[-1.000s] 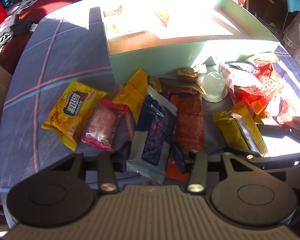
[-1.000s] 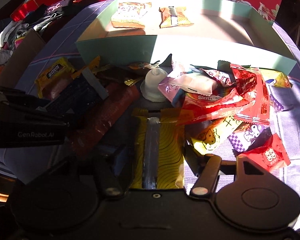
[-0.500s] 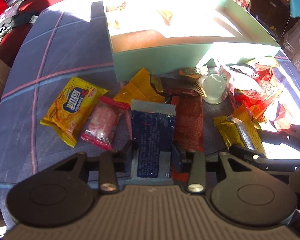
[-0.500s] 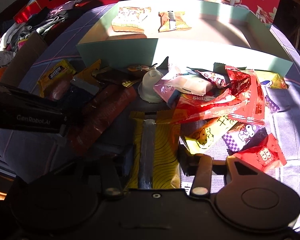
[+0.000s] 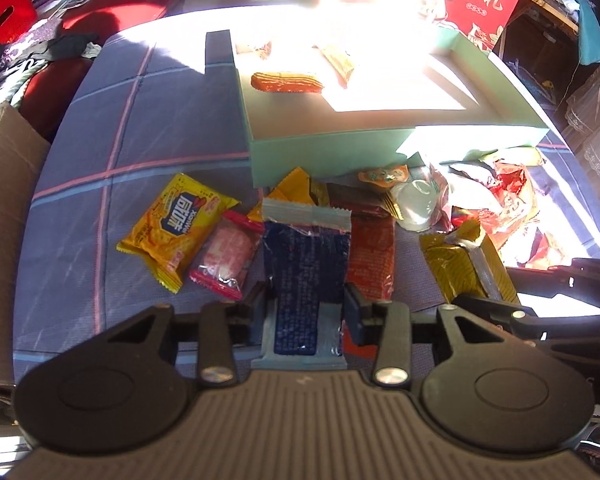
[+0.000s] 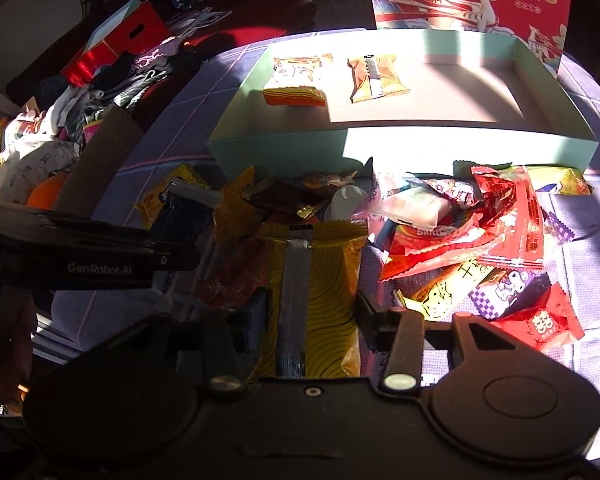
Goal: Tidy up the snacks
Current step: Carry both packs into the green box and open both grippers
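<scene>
Left gripper (image 5: 306, 306) clamps blue packet (image 5: 306, 276); right gripper (image 6: 312, 312) clamps gold packet (image 6: 314, 276), both near-side of teal box (image 6: 380, 148). Box floor right half bare, rim low. Vs 1 s ago: both packets lifted, box interior closer w/ orange wafer (image 5: 287, 81) visible.

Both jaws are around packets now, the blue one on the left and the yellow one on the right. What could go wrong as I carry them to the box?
The blue packet is held only by its near end, so it may droop or slip. The yellow packet may drag neighbouring wrappers. The two grippers sit close together and might collide.
</scene>
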The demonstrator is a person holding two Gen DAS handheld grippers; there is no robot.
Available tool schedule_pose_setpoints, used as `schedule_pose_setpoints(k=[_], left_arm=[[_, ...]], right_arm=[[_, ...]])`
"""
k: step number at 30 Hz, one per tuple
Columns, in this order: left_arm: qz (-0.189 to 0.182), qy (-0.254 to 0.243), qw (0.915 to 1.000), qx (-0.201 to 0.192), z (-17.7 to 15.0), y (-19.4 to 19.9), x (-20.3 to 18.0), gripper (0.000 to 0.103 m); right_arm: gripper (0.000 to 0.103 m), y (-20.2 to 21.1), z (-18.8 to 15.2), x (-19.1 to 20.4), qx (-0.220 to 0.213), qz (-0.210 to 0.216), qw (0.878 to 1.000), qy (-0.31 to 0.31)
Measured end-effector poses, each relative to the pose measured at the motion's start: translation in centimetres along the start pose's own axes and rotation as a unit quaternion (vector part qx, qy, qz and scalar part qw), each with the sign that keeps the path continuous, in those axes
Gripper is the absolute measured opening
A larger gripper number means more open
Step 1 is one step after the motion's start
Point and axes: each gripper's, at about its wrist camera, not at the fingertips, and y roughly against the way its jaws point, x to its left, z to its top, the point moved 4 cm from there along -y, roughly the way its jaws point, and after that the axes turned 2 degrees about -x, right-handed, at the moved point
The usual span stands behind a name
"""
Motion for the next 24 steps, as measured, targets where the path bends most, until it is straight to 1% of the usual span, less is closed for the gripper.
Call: schedule_pose_setpoints(k=[4, 7, 10, 12, 14, 17, 20, 22, 24], left_arm=[[-0.017, -0.003, 0.9997, -0.019, 2.5, 0.9, -1.4, 0.039], [-0.027, -0.007, 0.9992, -0.029, 5.3, 0.7, -2.8, 0.039], [-0.034, -0.007, 0.9989, -0.033, 9.1, -0.5, -4.4, 0.039], [-0.04, -0.006, 0.9986, -0.034, 11.5, -1.5, -5.3, 0.039], [-0.048, -0.007, 0.9983, -0.033, 14.2, -3.0, -6.6, 0.039], [-0.055, -0.013, 0.998, -0.029, 18.1, -6.3, -8.8, 0.039], [-0.058, -0.019, 0.9979, -0.022, 21.1, -9.9, -10.8, 0.039], [-0.063, -0.021, 0.9976, -0.019, 22.7, -12.0, -11.7, 0.039], [-0.067, -0.017, 0.9975, -0.015, 23.9, -13.9, -12.4, 0.039]], right_arm=[[0.046, 1.6, 3.2, -1.0, -0.03, 0.006, 1.0, -0.001], [0.046, 2.1, 6.2, -3.2, -0.05, -0.008, 0.999, -0.005], [0.046, 1.8, 9.7, -6.5, -0.062, -0.026, 0.998, -0.016], [0.046, 0.8, 12.3, -9.5, -0.066, -0.04, 0.997, -0.028], [0.046, -0.4, 14.6, -12.2, -0.065, -0.052, 0.996, -0.039], [0.046, -2.7, 17.7, -16.0, -0.062, -0.065, 0.995, -0.05], [0.047, -5.4, 20.5, -19.2, -0.049, -0.067, 0.995, -0.061], [0.047, -7.0, 21.9, -20.3, -0.04, -0.059, 0.995, -0.064], [0.047, -9.0, 23.1, -21.5, -0.033, -0.062, 0.996, -0.053]])
